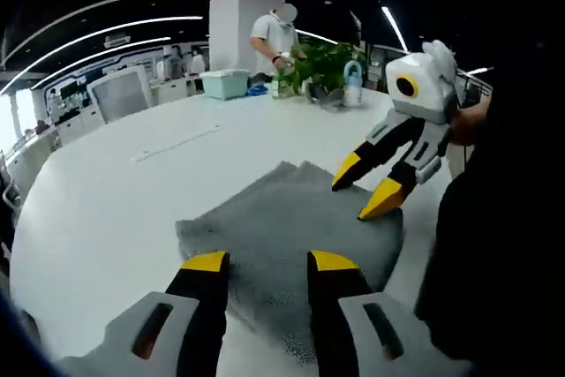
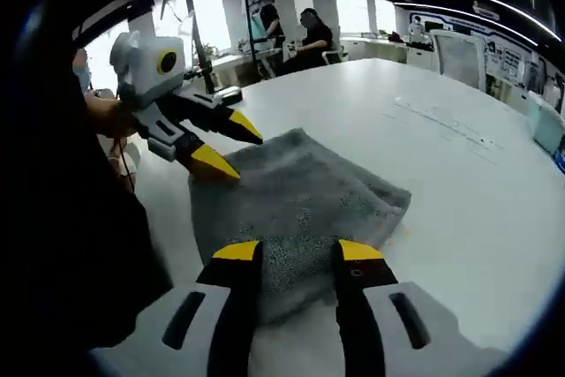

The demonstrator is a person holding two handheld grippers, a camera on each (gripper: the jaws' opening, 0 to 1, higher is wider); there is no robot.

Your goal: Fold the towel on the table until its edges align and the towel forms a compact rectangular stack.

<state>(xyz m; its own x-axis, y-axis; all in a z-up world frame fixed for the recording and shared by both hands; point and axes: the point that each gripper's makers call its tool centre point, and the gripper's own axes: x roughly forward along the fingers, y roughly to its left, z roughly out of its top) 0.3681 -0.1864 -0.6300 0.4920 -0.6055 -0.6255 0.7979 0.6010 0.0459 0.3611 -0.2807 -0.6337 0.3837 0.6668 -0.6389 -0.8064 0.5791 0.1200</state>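
Observation:
A grey towel (image 1: 282,227) lies folded in layers on the white table (image 1: 115,209), near the edge where the person stands. In the left gripper view my left gripper (image 1: 269,262) is open just above the towel's near edge, nothing between its jaws. My right gripper (image 1: 365,187) comes in from the right, open, its yellow tips at the towel's far right corner. In the right gripper view the towel (image 2: 291,192) spreads ahead of my open right gripper (image 2: 300,252). The left gripper (image 2: 229,143) hovers open over the towel's far left edge.
At the table's far end stand a green plant (image 1: 322,64), a teal box (image 1: 225,83) and a bottle (image 1: 353,84), with a person (image 1: 274,37) behind them. Two seated people (image 2: 305,37) are at another desk. The holder's dark clothing (image 2: 71,218) fills one side.

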